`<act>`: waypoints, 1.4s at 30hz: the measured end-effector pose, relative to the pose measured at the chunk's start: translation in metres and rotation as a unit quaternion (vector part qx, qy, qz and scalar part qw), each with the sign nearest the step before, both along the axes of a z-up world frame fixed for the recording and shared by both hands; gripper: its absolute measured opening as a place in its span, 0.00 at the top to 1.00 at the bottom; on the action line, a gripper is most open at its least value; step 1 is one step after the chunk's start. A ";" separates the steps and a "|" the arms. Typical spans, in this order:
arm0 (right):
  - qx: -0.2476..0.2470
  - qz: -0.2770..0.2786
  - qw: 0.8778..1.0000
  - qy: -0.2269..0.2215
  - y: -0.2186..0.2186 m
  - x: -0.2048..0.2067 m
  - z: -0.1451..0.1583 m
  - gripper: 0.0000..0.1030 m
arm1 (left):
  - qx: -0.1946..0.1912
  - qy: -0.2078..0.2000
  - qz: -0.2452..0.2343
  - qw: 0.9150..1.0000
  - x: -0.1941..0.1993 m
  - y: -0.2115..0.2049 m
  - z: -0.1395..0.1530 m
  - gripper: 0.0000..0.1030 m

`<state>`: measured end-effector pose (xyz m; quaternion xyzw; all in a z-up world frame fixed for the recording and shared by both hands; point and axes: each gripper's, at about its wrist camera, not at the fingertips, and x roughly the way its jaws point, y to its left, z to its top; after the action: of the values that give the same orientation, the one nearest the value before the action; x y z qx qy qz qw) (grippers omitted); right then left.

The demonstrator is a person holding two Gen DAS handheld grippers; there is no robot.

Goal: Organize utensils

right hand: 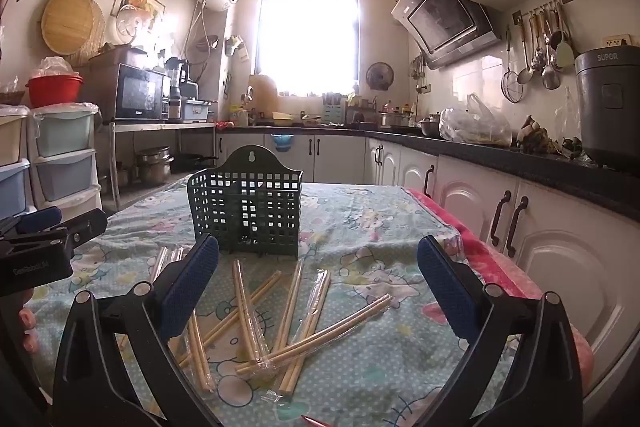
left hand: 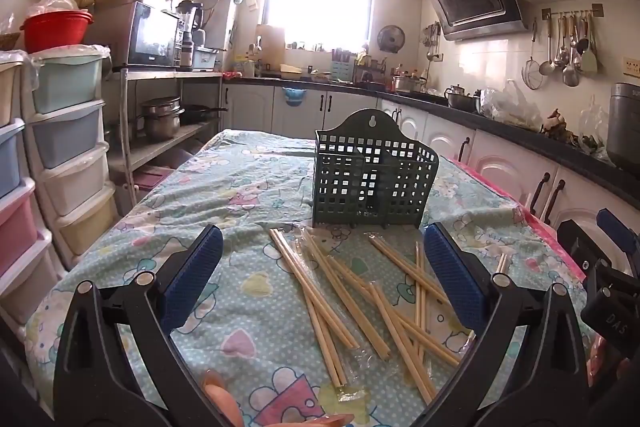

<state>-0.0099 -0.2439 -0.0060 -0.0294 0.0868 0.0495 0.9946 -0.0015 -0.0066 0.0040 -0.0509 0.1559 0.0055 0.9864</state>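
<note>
A dark green perforated utensil holder (left hand: pixel 374 179) (right hand: pixel 246 205) stands upright on the table covered with a cartoon-print cloth (left hand: pixel 240 187) (right hand: pixel 360 227). In front of it lie several pairs of bamboo chopsticks (left hand: pixel 352 299) (right hand: pixel 288 323) in clear wrappers, scattered and crossing each other. My left gripper (left hand: pixel 322 279) hovers above the chopsticks, wide open, nothing between its blue pads. My right gripper (right hand: pixel 318 287) is likewise wide open over the pile, holding nothing. Each gripper shows at the edge of the other's view, the right gripper (left hand: pixel 608 267) and the left gripper (right hand: pixel 44 239).
Stacked plastic drawers (left hand: pixel 60 147) stand left of the table. A counter with white cabinets (right hand: pixel 520 227) runs along the right, carrying a grey rice cooker (right hand: pixel 608 99) and bags. A pink cloth edge (right hand: pixel 492 263) borders the table's right side. A metal shelf holds a microwave (left hand: pixel 148 35).
</note>
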 end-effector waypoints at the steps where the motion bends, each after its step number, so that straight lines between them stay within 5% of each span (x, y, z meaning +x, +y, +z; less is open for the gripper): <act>1: 0.001 0.000 1.000 0.000 -0.001 0.000 0.000 0.06 | 0.000 -0.001 0.000 1.000 0.000 0.001 -0.001 0.10; 42: 0.003 0.001 1.000 -0.001 -0.002 -0.002 0.001 0.06 | 0.004 -0.008 -0.006 1.000 -0.003 -0.001 0.002 0.10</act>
<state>-0.0116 -0.2455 -0.0055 -0.0270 0.0859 0.0508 0.9946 -0.0042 -0.0075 0.0059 -0.0461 0.1485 -0.0005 0.9878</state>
